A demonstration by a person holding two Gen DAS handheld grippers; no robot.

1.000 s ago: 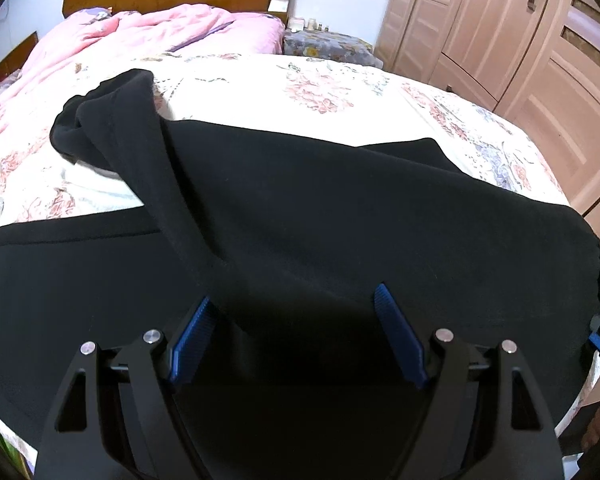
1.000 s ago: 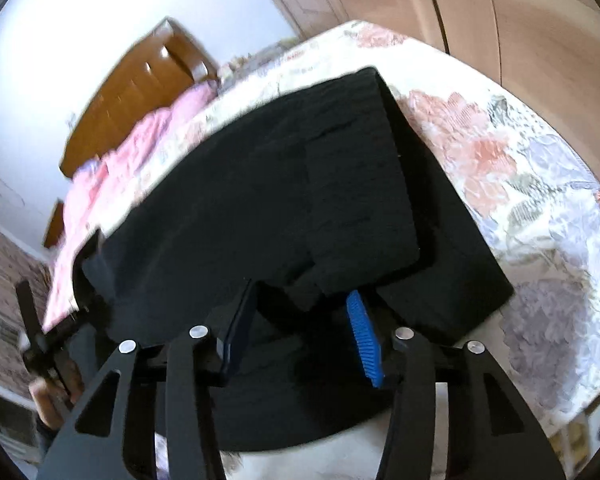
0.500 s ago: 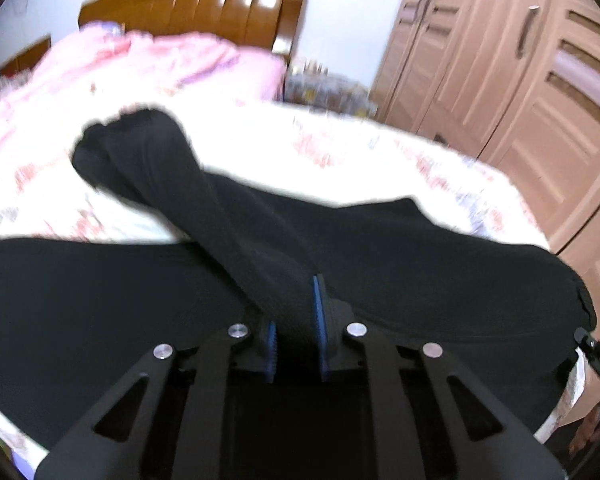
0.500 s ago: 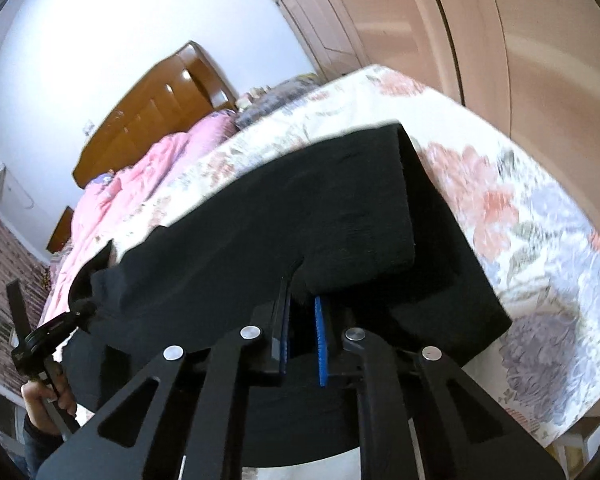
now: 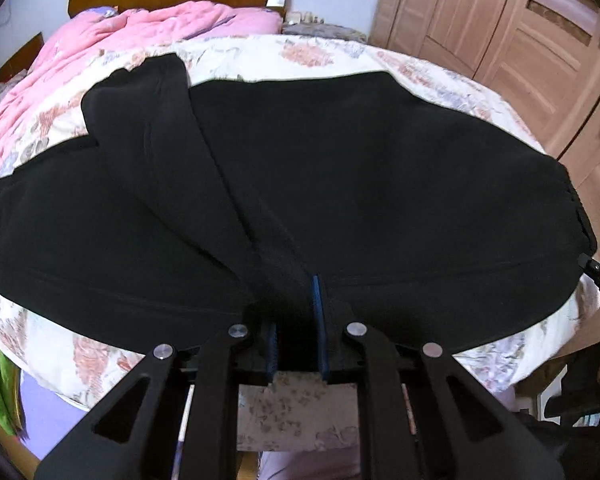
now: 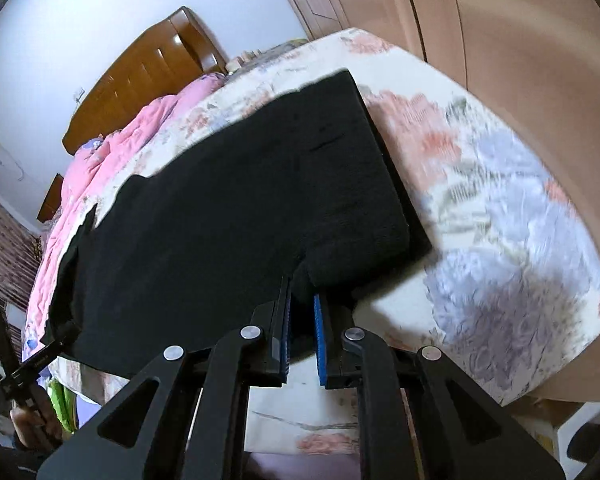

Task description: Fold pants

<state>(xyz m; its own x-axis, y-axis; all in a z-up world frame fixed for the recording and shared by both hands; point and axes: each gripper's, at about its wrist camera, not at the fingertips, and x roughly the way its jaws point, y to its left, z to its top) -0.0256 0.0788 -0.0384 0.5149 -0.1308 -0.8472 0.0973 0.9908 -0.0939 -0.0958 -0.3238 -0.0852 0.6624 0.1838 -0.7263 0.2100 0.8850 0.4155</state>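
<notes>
Both claw [image 5: 296,320] tips buried in pants [image 5: 340,184].

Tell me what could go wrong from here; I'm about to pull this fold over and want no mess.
The left gripper pinches only a narrow ridge of the black pants, so the cloth may slip free. The right gripper grips a stacked corner; the layers could separate. Both grips sit at the flowered bed's edge, so loose fabric may slide off.

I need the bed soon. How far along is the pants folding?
Early. Done: the black pants lie spread across the bed. In hand: left gripper and right gripper each pinch the near edge. Left: every fold; one leg lies twisted over.
</notes>
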